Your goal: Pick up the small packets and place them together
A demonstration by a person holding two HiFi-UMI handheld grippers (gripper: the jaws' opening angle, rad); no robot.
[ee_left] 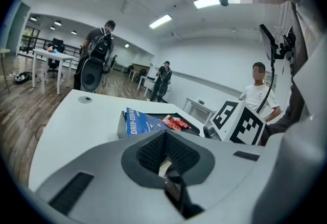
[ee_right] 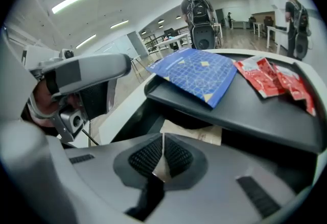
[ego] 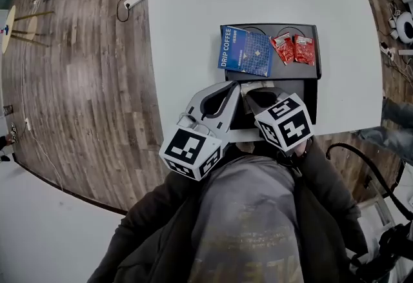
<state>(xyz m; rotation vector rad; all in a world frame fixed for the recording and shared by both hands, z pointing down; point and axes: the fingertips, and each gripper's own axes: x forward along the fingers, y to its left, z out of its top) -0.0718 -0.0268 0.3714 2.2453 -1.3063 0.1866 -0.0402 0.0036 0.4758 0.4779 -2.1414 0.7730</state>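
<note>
The left gripper (ee_left: 164, 152) has its jaws pressed together. Its black ribbed pads (ee_left: 150, 154) meet along a thin seam and hold nothing. The right gripper (ee_right: 163, 154) is likewise closed and empty, and its grey, smooth-moulded jaws end in the same grid-textured pads.

Ahead of the right jaws and off to their right, two small red packets (ee_right: 271, 82) lie flat on a matte black tray (ee_right: 255, 116). They are glossy and crinkled, they lie side by side, and their edges touch or overlap. Straight ahead of those jaws, a flat, rectangular blue drip coffee packet (ee_right: 196, 72) printed with a fine line pattern rests on the same tray, and one of its corners hangs over the tray's near rim. Just beyond the right jaw tips, under the tray's edge, lies a beige paper piece (ee_right: 196, 134).

From the left jaws, the blue packet and the red ones sit ahead, well past the tips. The right gripper's black-and-white marker cube (ee_left: 245, 123) is off to their right. The tray stands on a smooth white table (ego: 193, 17) with rounded corners.
</note>
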